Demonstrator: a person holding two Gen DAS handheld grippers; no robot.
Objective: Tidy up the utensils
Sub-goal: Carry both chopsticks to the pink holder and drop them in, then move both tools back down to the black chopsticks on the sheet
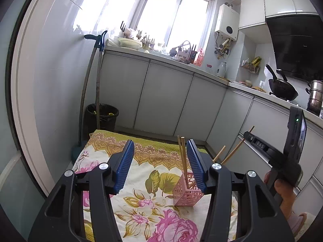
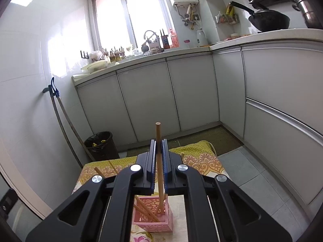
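- Kitchen setting: grey cabinets under a pale countertop, bright window behind, black wok on the stove at right.
- Low surface in front draped with a floral cloth, pink roses and yellow border.
- Black bin on the floor by the white wall, two long handles hung from a hook beside it.
- Pink lattice holder stood upright on the cloth, just beside the inner face of the left gripper's right finger in the left wrist view.
- Held several wooden chopsticks already, leaning at angles inside; two more upright ones seen in the left view.
- Right gripper clamped tight on one chopstick, blue pads pressed against both sides of it.
- That chopstick stood nearly vertical, top end well above the fingers, lower end down inside the holder.
- Left gripper spread wide apart over the cloth, nothing between its blue pads.
- Right hand visible in the left view, wrapped round the black handle of the other tool at the far right.
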